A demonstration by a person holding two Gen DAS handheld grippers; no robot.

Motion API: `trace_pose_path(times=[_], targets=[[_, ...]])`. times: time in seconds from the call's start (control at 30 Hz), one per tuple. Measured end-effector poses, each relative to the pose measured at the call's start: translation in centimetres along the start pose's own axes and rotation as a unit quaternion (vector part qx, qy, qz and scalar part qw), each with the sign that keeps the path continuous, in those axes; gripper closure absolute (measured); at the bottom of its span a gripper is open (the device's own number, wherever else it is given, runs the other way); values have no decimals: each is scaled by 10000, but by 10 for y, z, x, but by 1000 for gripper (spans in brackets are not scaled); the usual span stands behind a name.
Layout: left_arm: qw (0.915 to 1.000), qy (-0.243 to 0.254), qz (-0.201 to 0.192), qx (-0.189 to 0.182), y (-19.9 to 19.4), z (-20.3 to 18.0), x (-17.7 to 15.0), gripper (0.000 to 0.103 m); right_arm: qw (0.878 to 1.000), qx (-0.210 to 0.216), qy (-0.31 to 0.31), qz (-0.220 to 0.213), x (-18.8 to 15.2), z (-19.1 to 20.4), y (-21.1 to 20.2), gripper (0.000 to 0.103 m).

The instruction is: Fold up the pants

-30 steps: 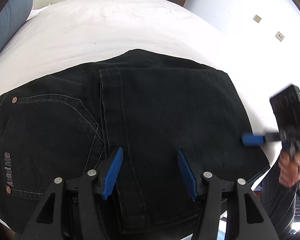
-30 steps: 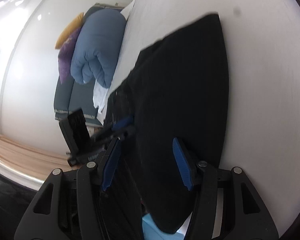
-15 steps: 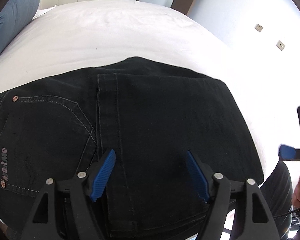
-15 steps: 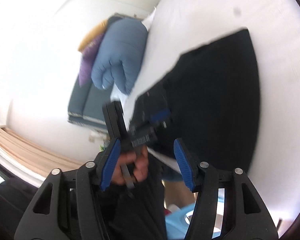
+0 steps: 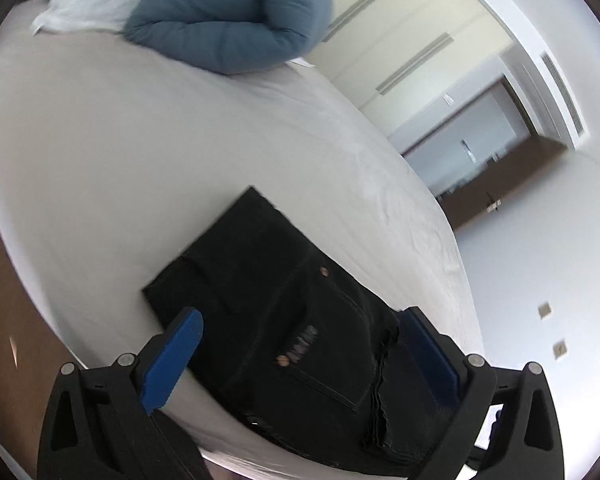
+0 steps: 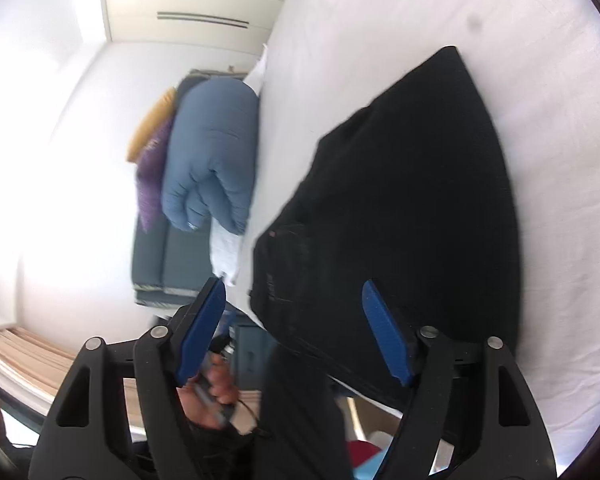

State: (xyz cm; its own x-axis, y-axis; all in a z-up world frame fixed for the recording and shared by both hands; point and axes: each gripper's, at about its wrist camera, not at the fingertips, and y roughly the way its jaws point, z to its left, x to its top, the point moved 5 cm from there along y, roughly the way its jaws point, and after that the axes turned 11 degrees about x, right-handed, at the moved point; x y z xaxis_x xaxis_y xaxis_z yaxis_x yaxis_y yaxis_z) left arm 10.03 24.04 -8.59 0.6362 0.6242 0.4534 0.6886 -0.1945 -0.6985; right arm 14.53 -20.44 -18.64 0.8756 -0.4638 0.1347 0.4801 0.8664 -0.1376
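Now you are holding both the left gripper [image 5: 300, 356] and right gripper [image 6: 296, 328] spread apart, gripping nothing, over the folded pants [image 5: 284, 312] lying on the bed [image 5: 140, 152].

Right gripper [image 6: 296, 332] wide open, blue pads [image 6: 386, 338] holding nothing, hovering off near edge of bed [image 6: 380, 8]. Black pants [image 6: 404, 208] folded into compact stack, lying flat on white sheet by that edge. Blue duvet [image 6: 214, 160] rolled up at far-left end of bed, purple and yellow cushions [image 6: 153, 148] stacked just beside it. Person's hand [image 6: 212, 394] low behind left finger, gripping something, kinda blurry.
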Motion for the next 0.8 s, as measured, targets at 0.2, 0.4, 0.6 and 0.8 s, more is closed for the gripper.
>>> trace_pose_path(times=[0.2, 0.4, 0.6, 0.8], targets=[[9836, -1583, 502, -706, 13, 59, -3, 2, 9992, 279, 266, 112, 9, 6, 24, 32], [9732, -1931, 846, -917, 47, 57, -20, 4, 9984, 431, 365, 76, 12, 13, 40, 32], [9693, -2061, 812, -1063, 60, 59, -21, 8, 9977, 522, 423, 53, 12, 13, 42, 32], [9610, -2326, 848, -1233, 61, 68, -19, 10, 9970, 590, 504, 47, 10, 11, 39, 32]])
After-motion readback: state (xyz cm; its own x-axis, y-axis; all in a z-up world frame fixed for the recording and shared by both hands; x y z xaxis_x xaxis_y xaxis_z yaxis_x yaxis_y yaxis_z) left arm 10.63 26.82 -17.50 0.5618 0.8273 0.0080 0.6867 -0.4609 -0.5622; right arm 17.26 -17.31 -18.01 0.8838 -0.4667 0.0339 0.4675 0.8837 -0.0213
